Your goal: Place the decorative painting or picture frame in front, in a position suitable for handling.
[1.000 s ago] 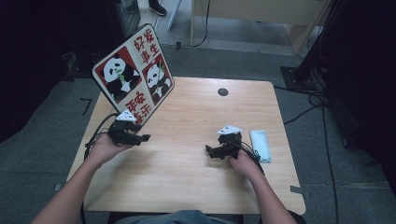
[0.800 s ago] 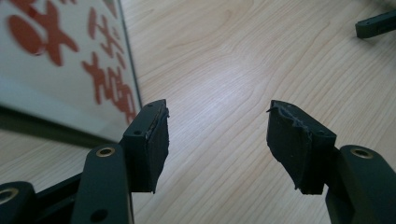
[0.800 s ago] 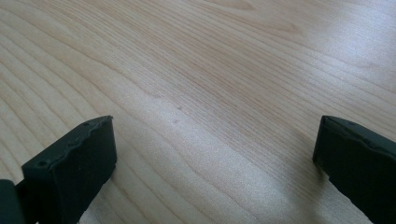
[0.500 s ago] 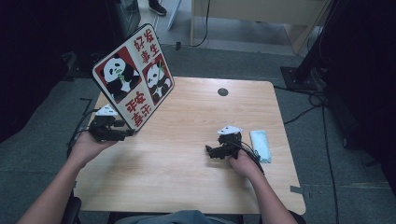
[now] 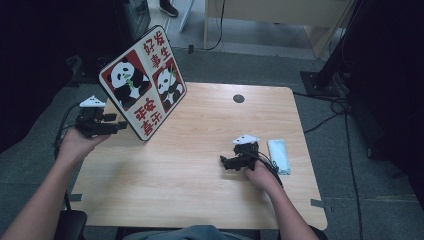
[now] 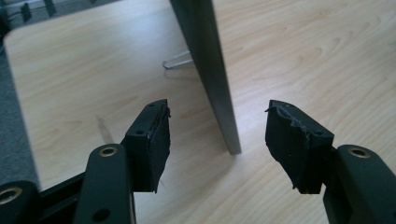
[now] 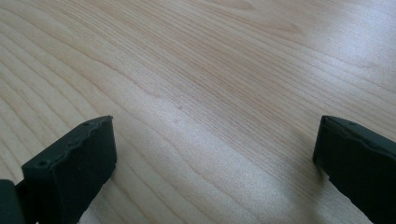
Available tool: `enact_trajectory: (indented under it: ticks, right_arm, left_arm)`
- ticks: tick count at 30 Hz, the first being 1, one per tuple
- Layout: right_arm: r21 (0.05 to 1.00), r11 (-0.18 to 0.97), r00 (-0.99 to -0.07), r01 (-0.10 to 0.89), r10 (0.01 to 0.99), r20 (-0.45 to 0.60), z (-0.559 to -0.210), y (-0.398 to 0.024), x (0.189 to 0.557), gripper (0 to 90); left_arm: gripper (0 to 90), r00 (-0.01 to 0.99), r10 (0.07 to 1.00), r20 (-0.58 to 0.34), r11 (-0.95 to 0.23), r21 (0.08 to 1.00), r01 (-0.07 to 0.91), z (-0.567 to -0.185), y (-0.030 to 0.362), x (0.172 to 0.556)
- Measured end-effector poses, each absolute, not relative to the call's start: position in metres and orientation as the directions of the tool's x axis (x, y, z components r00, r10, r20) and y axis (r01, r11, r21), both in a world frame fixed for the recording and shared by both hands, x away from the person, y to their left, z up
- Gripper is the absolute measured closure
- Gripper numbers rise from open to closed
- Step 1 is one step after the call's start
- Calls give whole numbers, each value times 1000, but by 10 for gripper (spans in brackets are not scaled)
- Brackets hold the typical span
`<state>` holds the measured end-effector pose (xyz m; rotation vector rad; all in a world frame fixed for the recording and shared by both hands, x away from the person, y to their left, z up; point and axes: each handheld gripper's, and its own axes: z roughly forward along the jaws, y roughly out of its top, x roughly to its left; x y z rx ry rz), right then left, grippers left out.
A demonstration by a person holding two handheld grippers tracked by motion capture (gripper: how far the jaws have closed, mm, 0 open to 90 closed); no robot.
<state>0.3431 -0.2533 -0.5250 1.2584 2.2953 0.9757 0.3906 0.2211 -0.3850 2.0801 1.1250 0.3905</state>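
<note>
We hold the left tool (image 5: 117, 126) spread, level beside the panda board's (image 5: 142, 82) edge; right tool (image 5: 223, 161) rests spread on the bench (image 5: 200, 200).

Your left tongs (image 5: 120, 127) are black, topped by a grey three-cornered plate, with a dark cable trailing from the body. Seen from their own camera (image 6: 219, 135), the two jaws are blocky black pads, the inner faces frayed at the edges, bolted to glossy black arms with brass-ringed holes. Your right tongs (image 5: 226, 162) match: black body, pale triangular plate, black cable along your wrist; their jaw pads (image 7: 210, 168) have a wavy rim. Your forearms are bare, with no sleeves.
</note>
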Motion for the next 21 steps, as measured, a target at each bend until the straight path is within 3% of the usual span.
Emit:
enact_trajectory:
  ticks: [21]
  right_arm:
    - [709, 369, -546, 602, 837, 28, -525, -253, 343, 0]
  left_arm:
    - [420, 573, 817, -64, -342, 746, 572, -300, 222, 441]
